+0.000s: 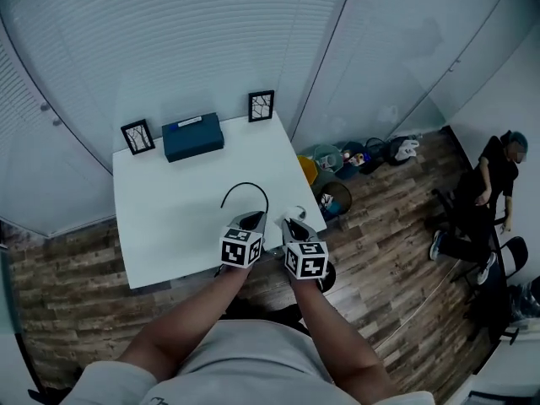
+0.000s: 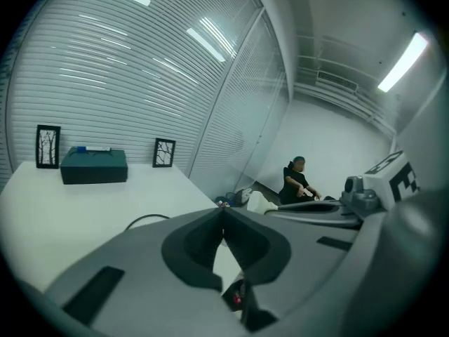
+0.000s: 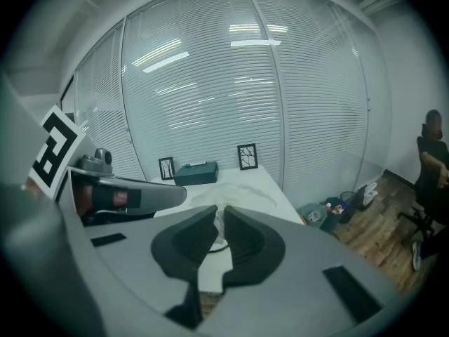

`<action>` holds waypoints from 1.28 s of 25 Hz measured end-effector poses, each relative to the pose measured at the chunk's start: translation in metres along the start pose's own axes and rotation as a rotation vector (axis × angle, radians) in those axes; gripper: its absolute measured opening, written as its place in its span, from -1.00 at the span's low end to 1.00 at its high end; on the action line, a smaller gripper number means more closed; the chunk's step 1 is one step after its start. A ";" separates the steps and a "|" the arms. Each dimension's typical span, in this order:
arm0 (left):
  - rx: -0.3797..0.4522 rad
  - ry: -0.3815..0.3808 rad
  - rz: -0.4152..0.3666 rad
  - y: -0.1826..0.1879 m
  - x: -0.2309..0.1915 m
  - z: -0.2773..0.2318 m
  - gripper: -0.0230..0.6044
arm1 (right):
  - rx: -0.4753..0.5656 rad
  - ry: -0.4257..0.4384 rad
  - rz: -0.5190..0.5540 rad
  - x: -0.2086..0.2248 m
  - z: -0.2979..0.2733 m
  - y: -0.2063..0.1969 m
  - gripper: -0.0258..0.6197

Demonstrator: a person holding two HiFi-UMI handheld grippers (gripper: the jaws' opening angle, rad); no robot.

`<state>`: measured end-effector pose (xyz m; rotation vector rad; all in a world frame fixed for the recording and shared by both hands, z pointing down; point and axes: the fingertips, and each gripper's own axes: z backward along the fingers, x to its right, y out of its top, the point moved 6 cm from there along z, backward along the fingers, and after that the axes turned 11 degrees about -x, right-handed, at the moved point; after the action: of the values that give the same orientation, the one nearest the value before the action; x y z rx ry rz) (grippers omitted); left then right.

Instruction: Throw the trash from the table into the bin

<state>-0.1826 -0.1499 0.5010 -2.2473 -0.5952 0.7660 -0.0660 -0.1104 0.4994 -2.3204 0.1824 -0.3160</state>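
A white table (image 1: 169,218) carries a black cable loop (image 1: 245,194). Both grippers hover over its near right edge, side by side. My right gripper (image 1: 293,224) is shut on a small white crumpled piece of trash (image 1: 294,213). That piece shows as a white lump (image 2: 258,202) in the left gripper view and as a thin white strip between the pads in the right gripper view (image 3: 219,223). My left gripper (image 1: 250,219) has its jaw tips touching (image 2: 223,213), with nothing visible between them. Several bins (image 1: 336,197) stand on the floor just right of the table.
A blue box (image 1: 193,136) and two small picture frames (image 1: 137,136) (image 1: 261,105) stand along the table's far edge by the blinds. A person (image 1: 489,188) sits on a chair at the far right. Bags and clutter (image 1: 405,148) lie beyond the bins.
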 end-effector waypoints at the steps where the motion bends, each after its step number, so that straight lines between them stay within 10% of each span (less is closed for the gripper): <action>1: -0.009 -0.017 -0.016 0.002 0.013 -0.010 -0.93 | 0.003 -0.014 -0.018 0.013 0.007 -0.004 -0.83; 19: -0.189 -0.211 -0.200 -0.021 0.262 -0.182 -0.94 | 0.035 -0.190 -0.274 0.254 0.148 -0.127 -0.83; 32: -0.402 -0.252 -0.248 -0.097 0.277 -0.282 -0.94 | -0.081 -0.232 -0.489 0.330 0.116 -0.238 -0.83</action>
<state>0.1858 -0.0481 0.6417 -2.3821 -1.2181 0.8670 0.2918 0.0588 0.6495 -2.4378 -0.5017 -0.2775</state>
